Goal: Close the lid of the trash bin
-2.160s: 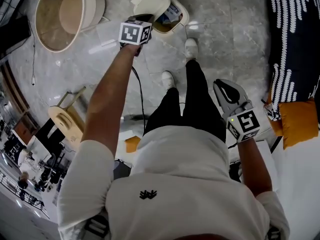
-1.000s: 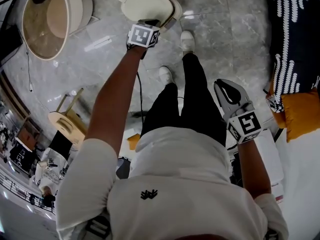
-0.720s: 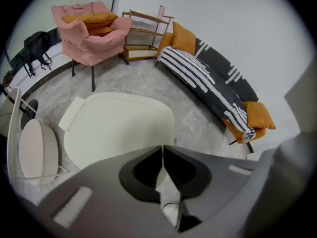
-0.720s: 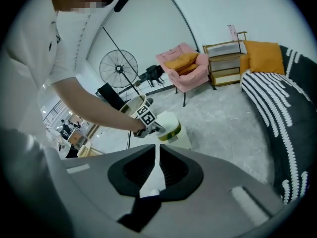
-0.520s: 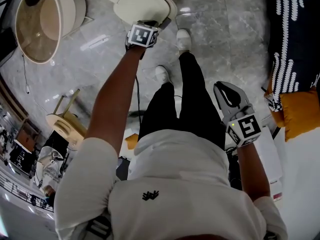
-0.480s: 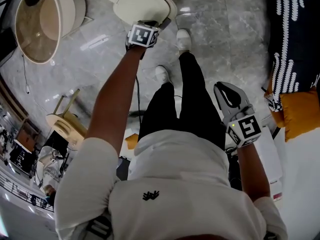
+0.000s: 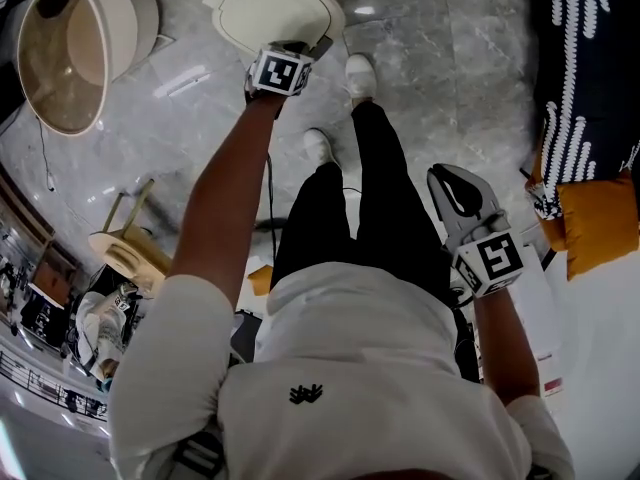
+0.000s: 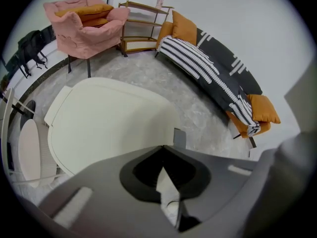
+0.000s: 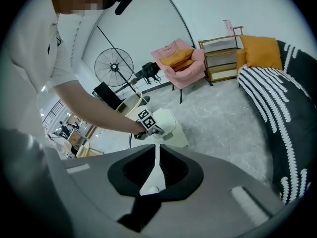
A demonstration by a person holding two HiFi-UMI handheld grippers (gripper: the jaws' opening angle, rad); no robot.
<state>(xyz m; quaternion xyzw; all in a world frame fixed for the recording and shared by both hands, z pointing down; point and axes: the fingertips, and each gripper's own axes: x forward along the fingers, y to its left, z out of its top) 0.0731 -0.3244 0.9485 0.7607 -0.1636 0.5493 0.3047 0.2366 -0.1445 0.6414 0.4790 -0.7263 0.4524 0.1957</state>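
left tool (image 8: 162, 150): clenched, jaw tips meeting in a thin seam, nothing between them. in the left gripper view the tips sit just over the near edge of the rounded cream-white lid (image 8: 106, 120); we cannot tell whether they touch it. a small grey tab (image 8: 179, 138) stands up just beside the tips. from the head view the left tool (image 7: 296, 50) is held out at arm's length, its marker cube at the lid's (image 7: 270, 8) near rim.

the lid lies flat down on the cream-white plastic trash bin (image 9: 174, 133), no gap showing along the rim. the bin stands on the grey marble floor (image 7: 450, 58), just ahead of the person's white shoes (image 7: 358, 72).

right tool (image 9: 157, 148): also clenched, jaws together, empty. in the head view the right tool (image 7: 447, 176) hangs low by the person's right hip, well apart from the bin.

around the bin: a large round beige tub (image 7: 60, 53) to its left. behind it, a pink armchair (image 8: 89, 26) with an orange cushion, a low wooden shelf (image 8: 143, 26), and a black sofa with a white-striped throw (image 8: 213, 73) and orange cushions. a standing fan (image 9: 114, 66) shows in the right gripper view.
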